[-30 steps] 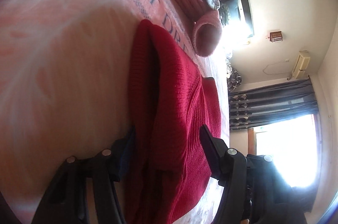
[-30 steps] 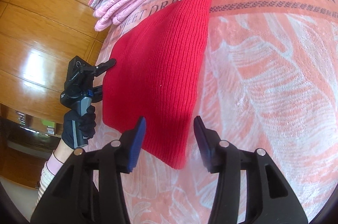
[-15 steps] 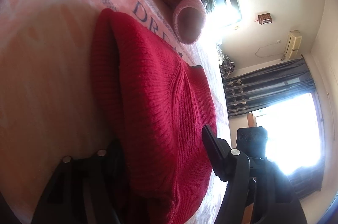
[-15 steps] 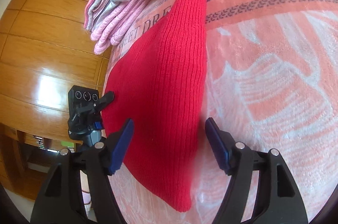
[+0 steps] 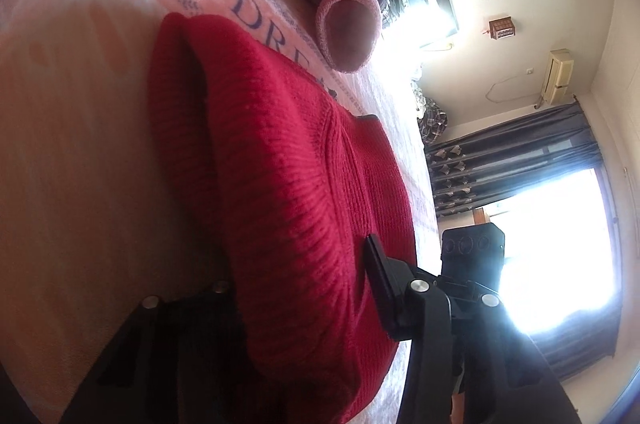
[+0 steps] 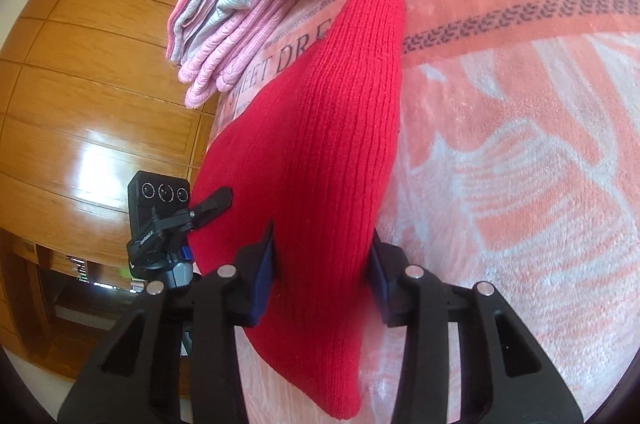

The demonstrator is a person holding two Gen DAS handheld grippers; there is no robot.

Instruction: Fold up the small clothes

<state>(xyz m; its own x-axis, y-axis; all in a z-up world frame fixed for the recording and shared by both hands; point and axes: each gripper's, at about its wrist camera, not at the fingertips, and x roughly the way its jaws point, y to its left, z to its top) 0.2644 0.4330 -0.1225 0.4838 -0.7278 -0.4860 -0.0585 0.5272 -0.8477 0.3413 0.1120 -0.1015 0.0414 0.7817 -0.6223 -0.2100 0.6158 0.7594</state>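
Gripping the red knit [image 6: 320, 128] at both near corners, mid-fold.

We have the right tongs [image 6: 322, 264] closed down on a bunched edge of the knit, and the left tongs [image 5: 296, 276] sit around the other thick edge, though one finger is hidden, so we cannot tell if they bite yet. It lies doubled on the blanket [image 6: 520, 144], just short of the pink pile [image 6: 224, 24]. We judge one fold done, a second to come, then stacking.
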